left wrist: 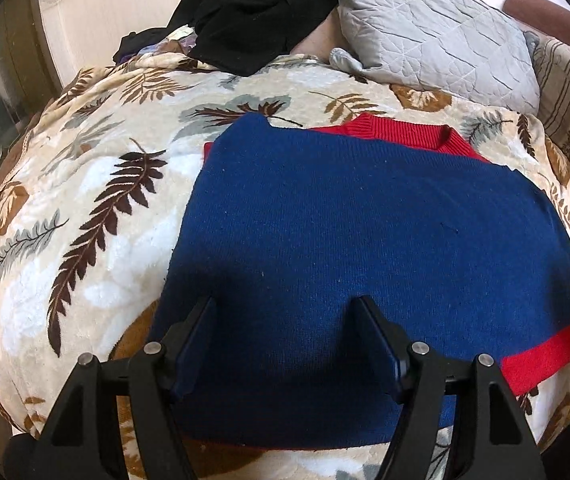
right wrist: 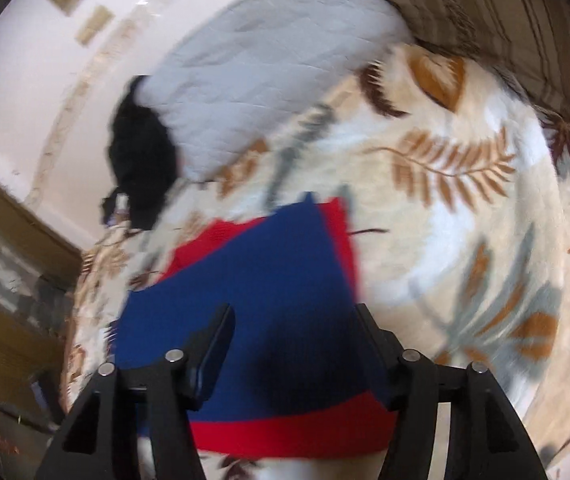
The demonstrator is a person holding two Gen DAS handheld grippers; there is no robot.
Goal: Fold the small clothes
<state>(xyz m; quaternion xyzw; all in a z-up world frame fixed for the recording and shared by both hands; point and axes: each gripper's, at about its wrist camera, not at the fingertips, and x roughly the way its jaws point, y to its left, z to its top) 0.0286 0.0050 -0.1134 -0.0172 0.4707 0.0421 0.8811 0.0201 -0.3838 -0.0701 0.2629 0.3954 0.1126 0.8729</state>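
Tongs on the left (left wrist: pixel 285 312) hang apart over the blue and red sweater (left wrist: pixel 365 240), with nothing pinched between them. Right tongs (right wrist: pixel 297 320) are apart too, above the same sweater near its red band (right wrist: pixel 285 428), and that view is blurry. Both look let go, likely so the fold can settle. The sweater lies flat and folded on the bed's leaf blanket (left wrist: pixel 85 200), which gives it a soft wide place. Farther off sit a grey pillow (left wrist: pixel 425 28) and black clothes (left wrist: pixel 253 12), maybe waiting their turn.
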